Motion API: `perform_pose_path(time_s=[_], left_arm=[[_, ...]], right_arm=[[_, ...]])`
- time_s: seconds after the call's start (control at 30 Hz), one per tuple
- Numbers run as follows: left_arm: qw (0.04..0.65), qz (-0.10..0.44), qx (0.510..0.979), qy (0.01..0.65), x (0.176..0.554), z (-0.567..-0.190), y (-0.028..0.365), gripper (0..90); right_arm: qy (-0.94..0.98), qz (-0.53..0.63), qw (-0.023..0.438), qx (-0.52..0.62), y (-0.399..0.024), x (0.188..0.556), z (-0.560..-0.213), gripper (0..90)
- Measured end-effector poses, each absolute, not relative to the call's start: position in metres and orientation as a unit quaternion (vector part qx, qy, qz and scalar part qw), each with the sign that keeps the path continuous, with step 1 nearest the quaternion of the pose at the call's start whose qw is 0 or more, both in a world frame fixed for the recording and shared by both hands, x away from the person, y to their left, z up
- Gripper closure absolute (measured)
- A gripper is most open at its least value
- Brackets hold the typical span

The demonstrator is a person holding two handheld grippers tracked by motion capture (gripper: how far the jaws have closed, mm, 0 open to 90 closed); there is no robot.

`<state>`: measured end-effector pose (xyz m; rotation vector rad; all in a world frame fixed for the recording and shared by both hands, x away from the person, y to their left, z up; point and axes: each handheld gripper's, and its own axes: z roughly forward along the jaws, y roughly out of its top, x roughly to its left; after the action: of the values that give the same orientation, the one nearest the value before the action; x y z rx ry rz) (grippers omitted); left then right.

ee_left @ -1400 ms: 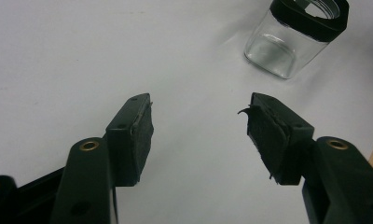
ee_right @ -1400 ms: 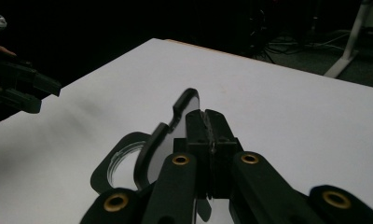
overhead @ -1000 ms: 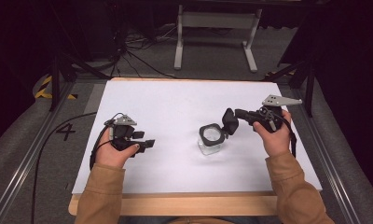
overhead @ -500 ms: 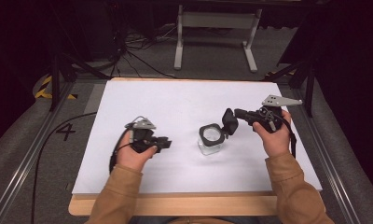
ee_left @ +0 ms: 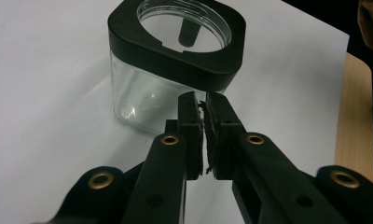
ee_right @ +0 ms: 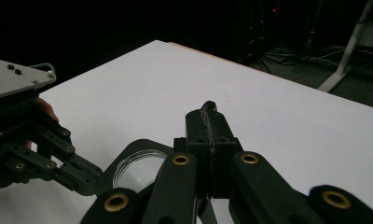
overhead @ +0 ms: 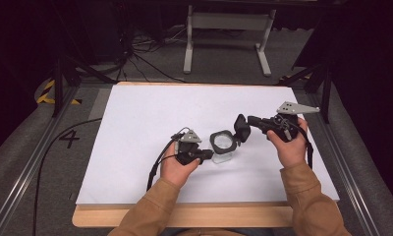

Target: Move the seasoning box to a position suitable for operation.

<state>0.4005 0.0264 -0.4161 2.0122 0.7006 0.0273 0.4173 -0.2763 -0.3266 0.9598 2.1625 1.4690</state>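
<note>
Glass jar (overhead: 223, 150) with a chunky black squarish rim, clear walls and a wide round opening, sitting upright on the white surface (overhead: 135, 128), roughly middle and a bit toward the person's edge. No lid on it as far as I can tell, and it looks empty.

Left claw (ee_left: 202, 105) is right up against the jar from the person's left. In the left gripper view its tips sit just under the black rim, jaws pressed together with nothing between them, so it's poking at the jar rather than holding it. From the high view the left claw (overhead: 207, 154) looks touching or as good as touching the glass wall.

Right claw (overhead: 241, 129) is at the jar's other side, up by the rim. In the right gripper view the right claw (ee_right: 209, 116) has its jaws together too, empty, hovering just past the rim's edge. Can't say for sure if it's actually touching.

How it'll handle, my guess: rigid, a bit heavy for its size, and the glass is smooth so pads could slide on the walls. Obviously breakable if it tips off the surface. The black rim looks like the better spot to take hold, since it's matte, thick and has flat sides. Pinching one rim wall, one jaw inside the opening and one outside, seems safest. Either claw would have to open up first.
</note>
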Motion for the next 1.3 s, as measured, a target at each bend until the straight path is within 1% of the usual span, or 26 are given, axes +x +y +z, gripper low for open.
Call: perform_pose_path(time_s=[0.13,0.3,0.77,0.93,1.17,1.3], left_arm=[[0.481,0.015,0.827,0.290,0.402,-0.417,0.024,86.6],[0.480,0.011,0.829,0.288,0.402,-0.417,0.024,85.6],[0.473,0.001,0.834,0.282,0.401,-0.417,0.022,82.4],[0.481,0.005,0.827,0.292,0.403,-0.412,0.036,84.2],[0.495,0.011,0.812,0.311,0.407,-0.406,0.054,84.1],[0.492,0.015,0.811,0.315,0.406,-0.405,0.059,83.0]], right_arm=[[0.765,0.516,0.186,0.338,-0.274,0.414,-0.327,90.0],[0.767,0.519,0.178,0.333,-0.271,0.412,-0.327,90.0],[0.810,0.493,0.120,0.294,-0.240,0.410,-0.344,90.0],[0.828,0.470,0.107,0.287,-0.230,0.411,-0.355,90.0],[0.839,0.451,0.087,0.293,-0.225,0.415,-0.370,90.0],[0.834,0.459,0.099,0.290,-0.230,0.413,-0.362,90.0]])
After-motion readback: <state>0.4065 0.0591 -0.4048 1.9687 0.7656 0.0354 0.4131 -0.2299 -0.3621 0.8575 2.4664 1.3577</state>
